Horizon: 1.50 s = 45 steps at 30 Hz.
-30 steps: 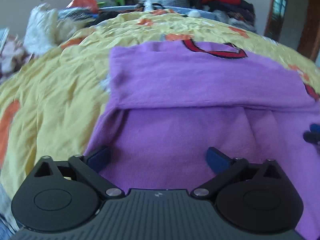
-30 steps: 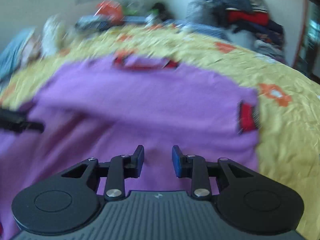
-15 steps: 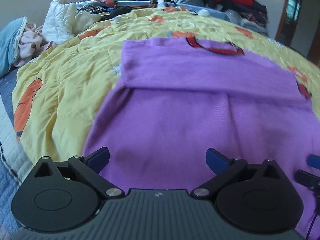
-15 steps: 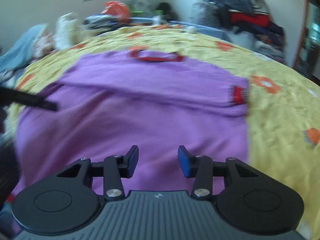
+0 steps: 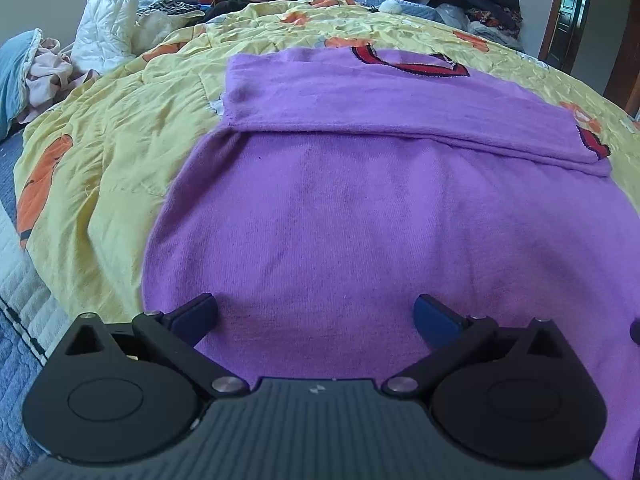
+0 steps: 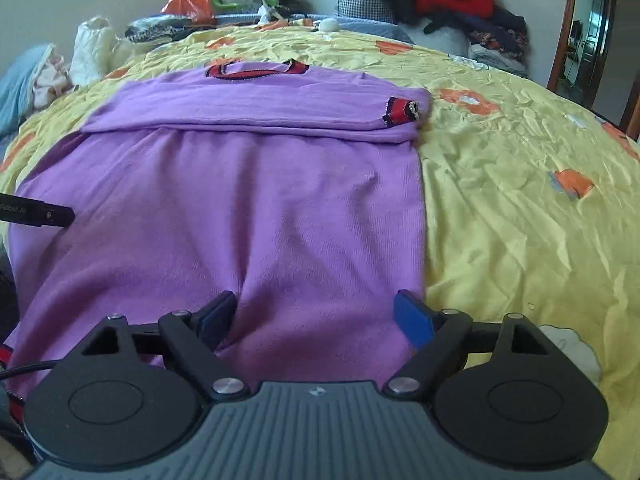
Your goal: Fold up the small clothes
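A purple sweater with a red and black collar lies flat on the yellow bedspread. Both sleeves are folded across its chest, with a red cuff at the right side. My left gripper is open and empty, low over the sweater's near left part. My right gripper is open and empty over the sweater's near right part, beside its right edge. The left gripper's tip shows at the left of the right wrist view.
The yellow flowered bedspread stretches to the right of the sweater. White and blue bedding is heaped at the far left. A pile of dark and red clothes stands at the back right. A doorway is at the far right.
Both grippers have pulled back toward the sweater's near hem. The right gripper's jaws have opened wider. The left gripper stayed open.
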Motion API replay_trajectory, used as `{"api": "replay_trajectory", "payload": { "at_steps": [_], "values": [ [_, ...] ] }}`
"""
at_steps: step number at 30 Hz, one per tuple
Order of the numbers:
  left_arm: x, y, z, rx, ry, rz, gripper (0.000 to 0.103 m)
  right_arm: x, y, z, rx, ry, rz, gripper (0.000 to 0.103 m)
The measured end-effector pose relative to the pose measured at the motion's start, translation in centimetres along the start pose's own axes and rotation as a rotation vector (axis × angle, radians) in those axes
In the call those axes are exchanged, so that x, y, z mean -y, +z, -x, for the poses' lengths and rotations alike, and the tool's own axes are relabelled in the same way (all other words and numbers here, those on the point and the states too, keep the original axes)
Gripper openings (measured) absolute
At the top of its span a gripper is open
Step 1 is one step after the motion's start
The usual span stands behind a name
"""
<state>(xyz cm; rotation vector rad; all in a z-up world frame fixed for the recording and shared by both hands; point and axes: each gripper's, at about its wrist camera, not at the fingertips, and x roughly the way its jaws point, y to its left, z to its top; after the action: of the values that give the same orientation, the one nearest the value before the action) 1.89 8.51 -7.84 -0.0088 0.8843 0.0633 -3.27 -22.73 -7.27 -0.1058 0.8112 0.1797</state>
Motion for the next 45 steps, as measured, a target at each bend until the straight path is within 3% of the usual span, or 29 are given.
{"api": "replay_trajectory", "payload": {
  "at_steps": [1,5,8,11,14,15,20,23,25,28,30,33,35,37,38,39,40,41,43,45],
  "values": [
    [0.0,0.0,0.0,0.002,0.000,0.000,0.103,-1.0,0.2,0.3,0.012,0.002,0.014,0.066],
    [-0.1,0.0,0.0,0.007,0.000,-0.004,0.103,-5.2,0.8,0.8,0.074,0.122,0.061,0.064],
    [-0.1,-0.1,0.0,0.010,-0.006,-0.009,0.103,-7.3,0.8,0.0,0.044,0.150,0.132,0.064],
    [-0.2,-0.3,0.0,0.015,-0.013,-0.014,0.103,-5.4,-0.3,-0.4,0.040,0.159,0.122,0.066],
    [-0.5,-0.4,0.0,0.012,-0.026,-0.025,0.103,-2.7,-1.1,0.5,0.026,0.096,0.135,0.066],
    [-0.8,-0.4,0.1,0.014,-0.030,-0.033,0.103,-1.6,-1.3,0.6,0.005,0.084,0.113,0.074],
    [-3.6,-0.7,0.1,-0.006,-0.062,-0.024,0.103,0.8,-1.3,1.6,-0.046,0.114,0.081,0.076],
    [-5.2,-0.5,0.5,-0.049,-0.082,0.027,0.103,-0.2,-0.3,3.1,0.027,0.125,0.071,0.075],
    [-5.3,-0.7,1.5,0.007,-0.120,0.015,0.095,-0.7,0.4,2.5,0.045,0.163,0.048,0.075],
    [-5.1,0.5,1.5,0.077,-0.187,0.056,0.096,-0.5,2.4,0.0,0.096,0.197,-0.021,0.075],
    [-4.5,2.0,0.3,0.129,-0.194,0.048,0.099,0.1,4.4,-2.4,0.133,0.165,-0.062,0.075],
    [-4.2,4.2,-3.4,0.095,-0.091,0.015,0.099,1.2,7.3,-6.6,0.116,0.171,-0.096,0.075],
    [-4.4,4.5,-4.7,0.125,-0.024,-0.050,0.103,2.0,8.0,-8.9,0.044,0.126,-0.058,0.075],
    [-5.7,4.7,-4.9,0.123,-0.051,-0.047,0.103,2.7,7.5,-8.5,0.060,0.067,0.034,0.078],
    [-5.9,4.8,-4.9,0.119,-0.052,-0.060,0.103,3.6,7.1,-8.5,0.055,0.011,0.029,0.081],
    [-6.1,4.9,-4.8,0.115,-0.034,-0.066,0.103,5.2,6.7,-8.3,0.044,0.010,-0.019,0.091],
    [-6.9,5.0,-4.6,0.089,-0.034,-0.026,0.103,6.1,6.3,-7.8,0.043,0.014,-0.036,0.091],
    [-7.7,5.0,-4.0,0.076,-0.058,0.013,0.096,6.5,6.0,-7.0,0.030,-0.009,-0.046,0.091],
    [-8.6,4.0,-1.9,0.100,-0.126,0.040,0.096,6.6,4.9,-4.2,0.047,0.016,-0.059,0.072],
    [-8.2,2.2,0.2,0.141,-0.208,-0.012,0.097,5.5,3.3,-1.3,0.075,0.089,-0.063,0.065]
  ]
}}
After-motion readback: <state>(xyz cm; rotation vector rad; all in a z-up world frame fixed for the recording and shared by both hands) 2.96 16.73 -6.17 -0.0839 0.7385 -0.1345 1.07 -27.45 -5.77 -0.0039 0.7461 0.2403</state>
